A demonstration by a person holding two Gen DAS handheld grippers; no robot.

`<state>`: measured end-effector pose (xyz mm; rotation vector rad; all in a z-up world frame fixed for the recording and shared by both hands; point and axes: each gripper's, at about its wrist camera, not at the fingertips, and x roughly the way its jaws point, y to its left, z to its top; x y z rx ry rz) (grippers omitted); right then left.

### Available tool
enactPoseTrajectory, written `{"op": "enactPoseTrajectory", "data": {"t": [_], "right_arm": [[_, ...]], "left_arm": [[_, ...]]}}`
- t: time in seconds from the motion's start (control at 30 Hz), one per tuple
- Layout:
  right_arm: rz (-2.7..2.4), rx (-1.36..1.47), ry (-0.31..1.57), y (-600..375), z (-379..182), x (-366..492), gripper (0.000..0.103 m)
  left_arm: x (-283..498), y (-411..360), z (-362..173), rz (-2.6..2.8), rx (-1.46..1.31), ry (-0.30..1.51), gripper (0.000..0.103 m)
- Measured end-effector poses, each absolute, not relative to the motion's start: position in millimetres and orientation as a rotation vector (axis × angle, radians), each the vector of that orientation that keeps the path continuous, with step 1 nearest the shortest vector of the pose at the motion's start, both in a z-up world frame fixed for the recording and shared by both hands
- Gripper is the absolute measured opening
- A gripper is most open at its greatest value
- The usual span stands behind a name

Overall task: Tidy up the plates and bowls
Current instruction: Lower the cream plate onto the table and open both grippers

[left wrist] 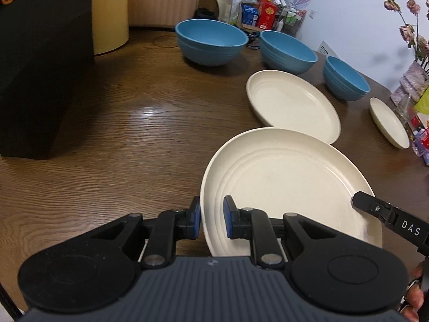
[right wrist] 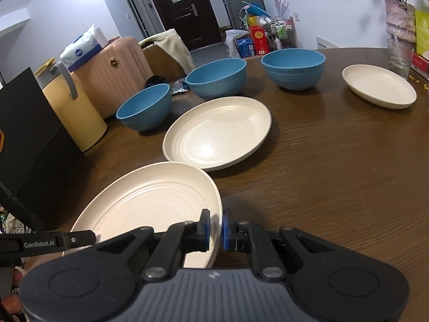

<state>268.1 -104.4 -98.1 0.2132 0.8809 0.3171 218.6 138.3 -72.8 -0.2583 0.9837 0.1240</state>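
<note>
Both grippers hold one large cream plate [left wrist: 289, 182] [right wrist: 150, 204] by opposite rims. My left gripper [left wrist: 211, 217] is shut on its left rim, and my right gripper [right wrist: 215, 228] is shut on its right rim. Each view also shows the other gripper's finger at the far side of the plate. Just beyond it a second cream plate [left wrist: 292, 104] [right wrist: 217, 131] lies on the wooden table [left wrist: 120, 123]. A small cream plate [left wrist: 388, 122] [right wrist: 379, 86] sits further right. Three blue bowls [left wrist: 211, 41] [left wrist: 288, 51] [left wrist: 346, 77] stand in a row along the far side.
A black box [left wrist: 40, 67] and a yellow lidded container [left wrist: 110, 13] stand at the table's left. At the right edge are a vase of dried flowers [right wrist: 399, 18], a drinking glass [right wrist: 399, 56] and small packets. A pink suitcase [right wrist: 112, 61] stands beyond the table.
</note>
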Motion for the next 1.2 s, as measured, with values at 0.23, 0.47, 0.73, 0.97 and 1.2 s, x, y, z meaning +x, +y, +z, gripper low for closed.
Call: {"op": "enactPoseTrajectory", "data": {"t": [0.23, 0.47, 0.73, 0.97, 1.2], "right_arm": [[0.321, 0.215, 0.886, -75.4, -108.0, 266.3, 0.010], [0.321, 0.223, 0.897, -51.4, -123.2, 268.7, 0.010], [0.316, 0.219, 0.914, -28.0, -140.5, 273.6, 0.010], [0.329, 0.172, 0.907, -5.8, -142.8, 279.0, 0.010], [0.337, 0.138, 0.918, 8.4, -146.1, 285.7, 0.010]], "left_arm": [[219.1, 164.8, -83.1, 0.148, -0.249, 0.988, 0.017], [227.2, 184.4, -96.3, 0.168, -0.219, 1.008, 0.017], [238.4, 201.7, -112.4, 0.190, -0.191, 1.037, 0.019], [247.3, 218.5, -113.6, 0.213, -0.195, 1.024, 0.019], [251.8, 230.2, -113.7, 0.231, -0.200, 1.011, 0.019]]}}
